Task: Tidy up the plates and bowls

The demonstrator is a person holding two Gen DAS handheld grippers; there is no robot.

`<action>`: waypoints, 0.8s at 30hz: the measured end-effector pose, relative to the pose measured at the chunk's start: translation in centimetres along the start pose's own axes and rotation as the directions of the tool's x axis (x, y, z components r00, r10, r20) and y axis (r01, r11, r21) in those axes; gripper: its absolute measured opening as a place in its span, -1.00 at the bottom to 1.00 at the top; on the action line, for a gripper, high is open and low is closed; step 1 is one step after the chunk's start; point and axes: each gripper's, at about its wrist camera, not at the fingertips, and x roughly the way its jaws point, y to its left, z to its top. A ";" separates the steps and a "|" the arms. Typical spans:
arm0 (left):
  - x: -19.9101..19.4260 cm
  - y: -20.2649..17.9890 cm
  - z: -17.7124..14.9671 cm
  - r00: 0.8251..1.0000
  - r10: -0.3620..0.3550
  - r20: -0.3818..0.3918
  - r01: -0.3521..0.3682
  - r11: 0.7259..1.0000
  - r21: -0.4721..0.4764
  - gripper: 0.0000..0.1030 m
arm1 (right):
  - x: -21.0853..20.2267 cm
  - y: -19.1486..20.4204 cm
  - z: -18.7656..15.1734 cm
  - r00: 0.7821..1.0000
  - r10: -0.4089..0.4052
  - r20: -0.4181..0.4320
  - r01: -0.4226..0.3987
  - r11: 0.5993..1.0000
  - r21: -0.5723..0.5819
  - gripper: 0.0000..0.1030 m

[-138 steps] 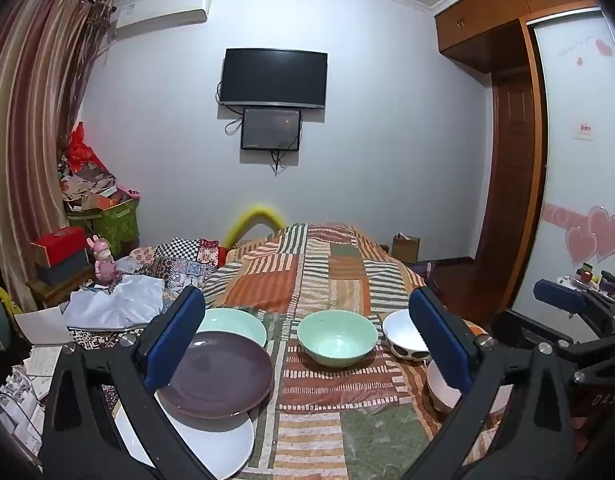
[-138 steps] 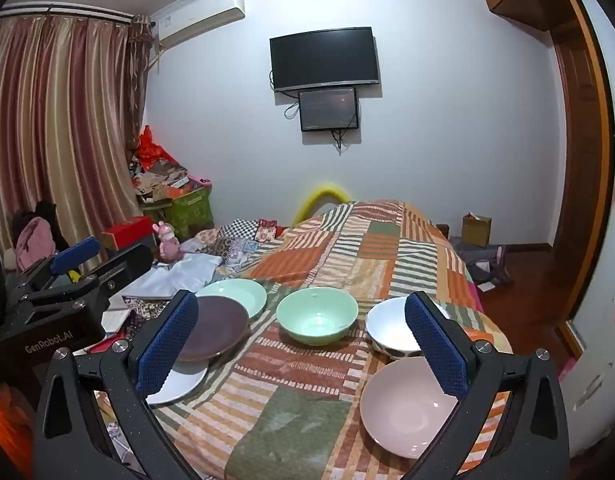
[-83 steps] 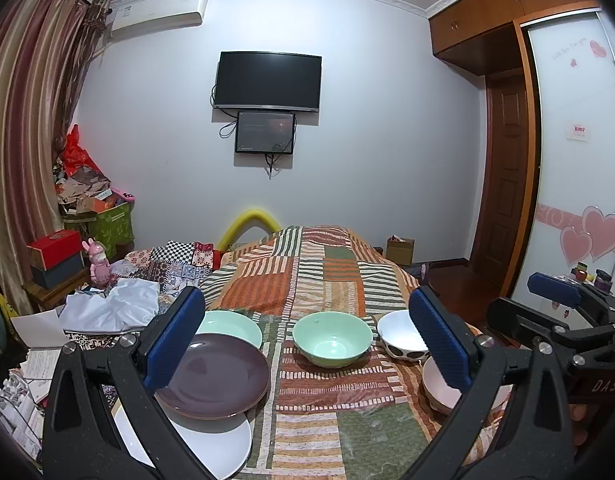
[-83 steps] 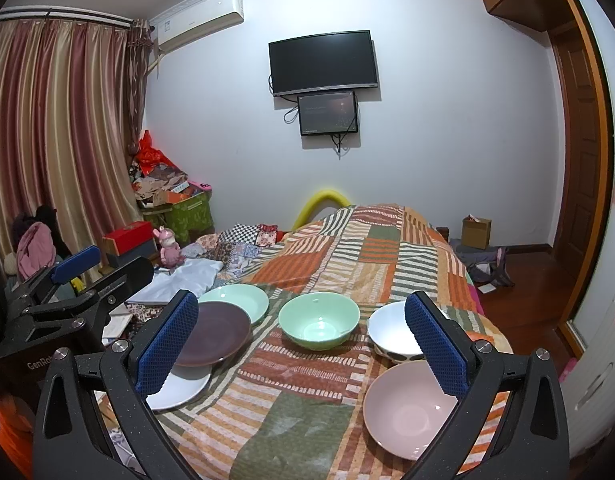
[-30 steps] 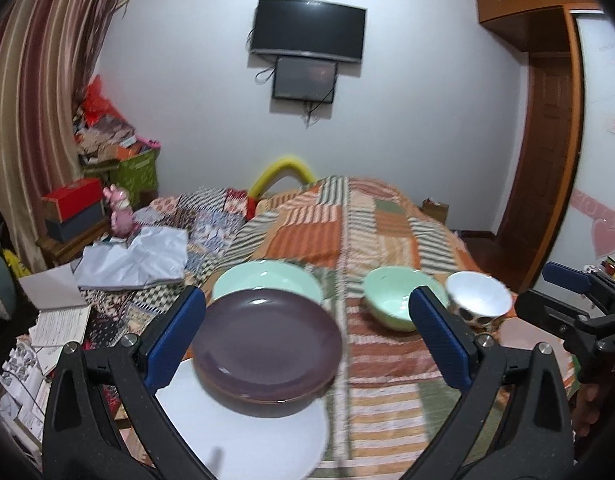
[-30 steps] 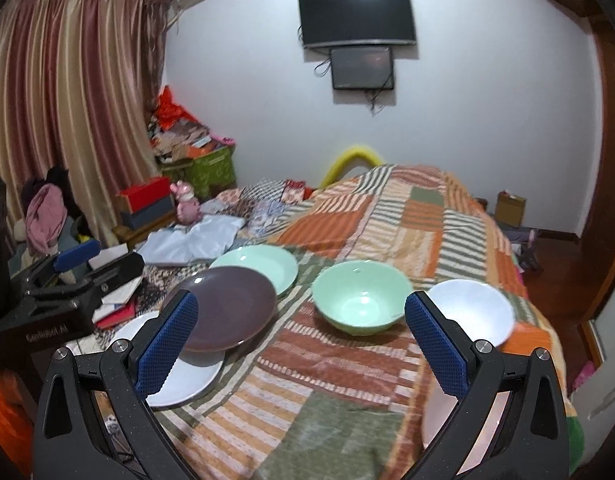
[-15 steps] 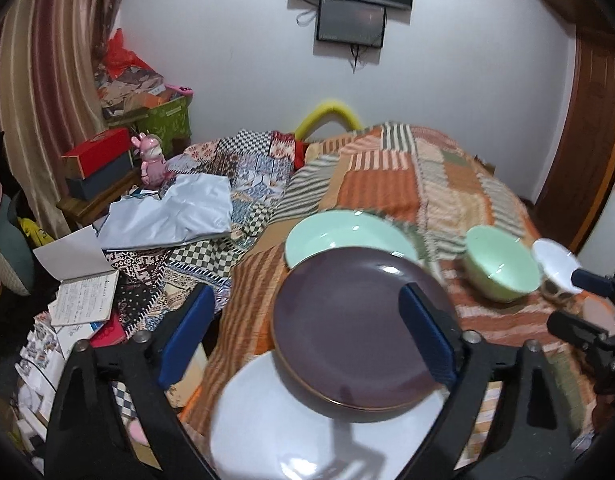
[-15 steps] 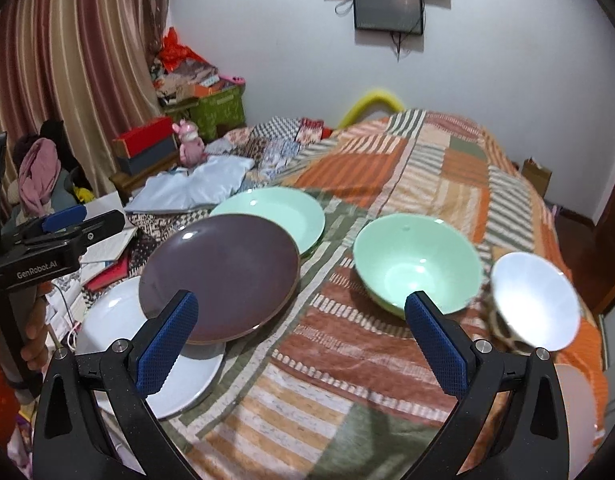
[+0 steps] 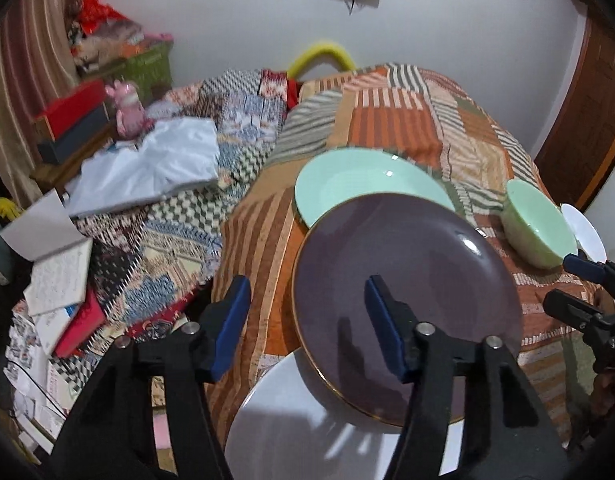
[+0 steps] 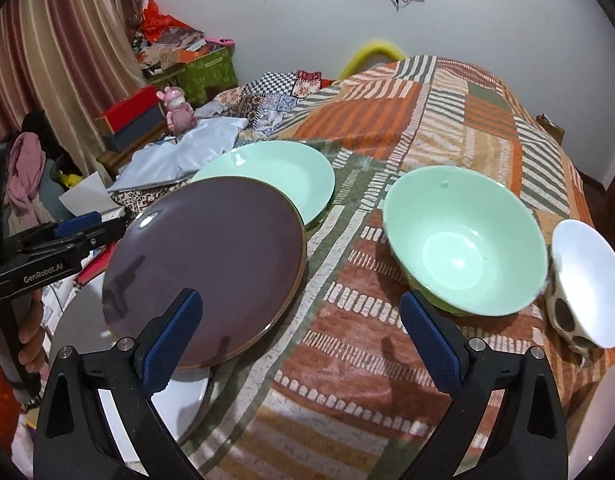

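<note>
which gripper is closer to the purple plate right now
Left. The left gripper, jaws closing with nothing gripped, straddles the purple plate at its near-left rim. The right gripper hangs over the quilt beside the plate.

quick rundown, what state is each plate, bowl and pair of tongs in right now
dark purple round plate: tilted, lower edge resting on the white plate
white round plate: flat, partly under the purple plate
mint green plate: flat, empty
mint green bowl: upright, empty
white spotted bowl: tipped sideways
left tongs: closing, nothing gripped
right tongs: closing, wide, nothing gripped
</note>
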 end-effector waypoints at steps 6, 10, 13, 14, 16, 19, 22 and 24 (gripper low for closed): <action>1.9 0.7 0.3 0.996 -0.046 -0.072 0.044 0.999 -0.025 -0.13 | 1.7 0.2 0.5 0.999 0.010 -0.049 -0.009 1.000 0.005 0.61; 2.6 0.9 0.5 0.992 -0.070 -0.103 0.066 0.997 -0.041 -0.26 | 2.6 0.4 0.6 0.997 0.041 -0.070 -0.040 0.999 0.009 0.32; 2.9 0.8 0.4 0.989 -0.091 -0.121 0.086 0.995 -0.043 -0.38 | 3.0 0.6 0.6 0.995 0.056 -0.083 -0.056 0.998 0.005 0.10; 2.9 0.8 0.4 0.987 -0.097 -0.128 0.092 0.995 -0.041 -0.42 | 3.2 0.6 0.7 0.994 0.063 -0.089 -0.063 0.998 0.010 0.06; 2.9 0.7 0.3 0.986 -0.100 -0.131 0.096 0.995 -0.036 -0.44 | 3.5 0.5 0.7 0.992 0.080 -0.097 -0.078 0.997 0.021 -0.04; 3.1 0.7 0.5 0.985 -0.104 -0.136 0.100 0.994 -0.034 -0.45 | 3.9 0.6 0.7 0.990 0.090 -0.108 -0.087 0.996 0.031 -0.15; 3.3 0.9 0.6 0.983 -0.114 -0.143 0.110 0.993 -0.040 -0.47 | 4.3 0.6 0.7 0.987 0.105 -0.123 -0.101 0.994 0.037 -0.27; 3.5 1.1 0.7 0.981 -0.122 -0.147 0.117 0.992 -0.043 -0.47 | 4.6 0.8 0.7 0.984 0.111 -0.136 -0.107 0.994 0.037 -0.32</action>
